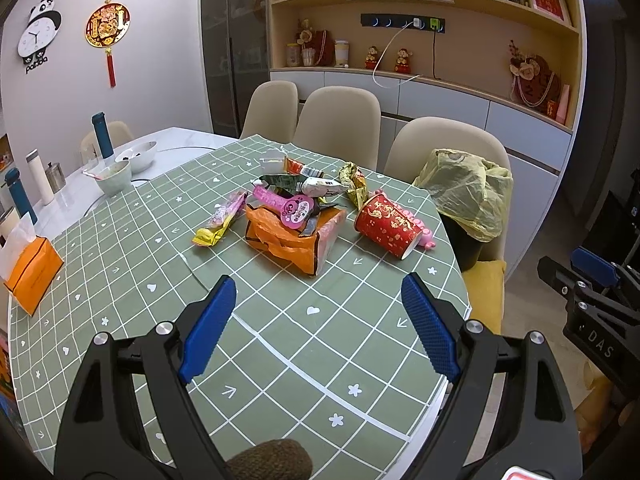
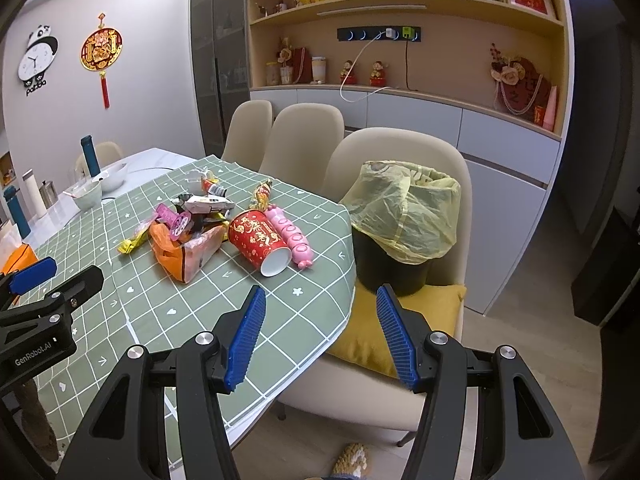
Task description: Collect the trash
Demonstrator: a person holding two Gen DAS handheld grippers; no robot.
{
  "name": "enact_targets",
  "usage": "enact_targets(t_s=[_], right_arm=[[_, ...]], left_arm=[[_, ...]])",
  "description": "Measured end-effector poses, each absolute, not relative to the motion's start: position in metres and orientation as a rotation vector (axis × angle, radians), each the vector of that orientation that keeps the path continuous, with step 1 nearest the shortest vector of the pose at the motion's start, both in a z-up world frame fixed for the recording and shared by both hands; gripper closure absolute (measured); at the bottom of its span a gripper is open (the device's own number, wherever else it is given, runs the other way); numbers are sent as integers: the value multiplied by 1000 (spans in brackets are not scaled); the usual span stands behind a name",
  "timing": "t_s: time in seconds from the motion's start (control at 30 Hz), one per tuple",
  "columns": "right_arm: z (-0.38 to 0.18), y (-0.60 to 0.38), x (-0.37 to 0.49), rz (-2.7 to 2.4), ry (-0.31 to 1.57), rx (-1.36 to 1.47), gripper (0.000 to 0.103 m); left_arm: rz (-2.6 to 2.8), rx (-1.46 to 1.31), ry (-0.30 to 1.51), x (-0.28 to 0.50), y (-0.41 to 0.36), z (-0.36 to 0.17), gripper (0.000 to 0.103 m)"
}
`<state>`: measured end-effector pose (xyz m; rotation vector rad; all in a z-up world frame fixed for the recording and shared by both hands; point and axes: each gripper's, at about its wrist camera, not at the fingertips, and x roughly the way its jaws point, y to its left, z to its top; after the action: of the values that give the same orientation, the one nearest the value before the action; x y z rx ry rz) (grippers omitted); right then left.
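At the far left of the worktop (image 1: 120,272) sit an orange tissue pack (image 1: 34,270), flasks and two bowls (image 1: 116,176), probably tableware to leave alone, though their contents are too small to make out. Nearer the middle, the trash lies in a loose heap on the green checked cloth: a yellow-pink wrapper (image 1: 220,220), a torn orange bag (image 1: 294,238) with a pink wrapper (image 1: 290,206) and other packets piled on it, likely gathered so it can be cleared in a few grabs. The left claw (image 1: 318,292) hovers over bare cloth short of the heap, spread wide and holding nothing. Right of the heap a red paper cup (image 2: 258,242) lies tipped on its side, touching a pink toy-like tube (image 2: 292,236). The right claw (image 2: 320,296) hangs past the worktop edge, also spread and empty. Further right, a black bin (image 2: 390,268) with a yellow liner (image 2: 404,212) stands on a chair's yellow cushion (image 2: 400,320), just beside the edge, handy for dropping. The slumped liner partly covers the bin mouth and may obstruct drops.
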<state>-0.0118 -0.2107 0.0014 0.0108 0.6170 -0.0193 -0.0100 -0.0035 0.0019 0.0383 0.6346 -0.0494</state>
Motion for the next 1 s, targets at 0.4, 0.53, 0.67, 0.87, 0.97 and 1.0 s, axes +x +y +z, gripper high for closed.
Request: enact_targets(t_s=[0.4, 0.53, 0.67, 0.87, 0.97, 1.0], right_arm=[[3, -209, -12, -21, 614, 2, 48], [5, -209, -12, -23, 617, 7, 48], [4, -211, -12, -25, 617, 10, 48], [3, -211, -12, -25, 618, 11, 48], [3, -211, -12, -24, 618, 12, 48], [2, -211, -12, -24, 619, 12, 48]], left_arm=[[-57, 41, 612, -13, -4, 6, 22], [-59, 43, 614, -13, -5, 7, 22], [-61, 46, 614, -14, -5, 7, 22], [-60, 45, 614, -14, -6, 7, 22], [-61, 46, 614, -14, -6, 7, 22], [-61, 46, 614, -14, -6, 7, 22]])
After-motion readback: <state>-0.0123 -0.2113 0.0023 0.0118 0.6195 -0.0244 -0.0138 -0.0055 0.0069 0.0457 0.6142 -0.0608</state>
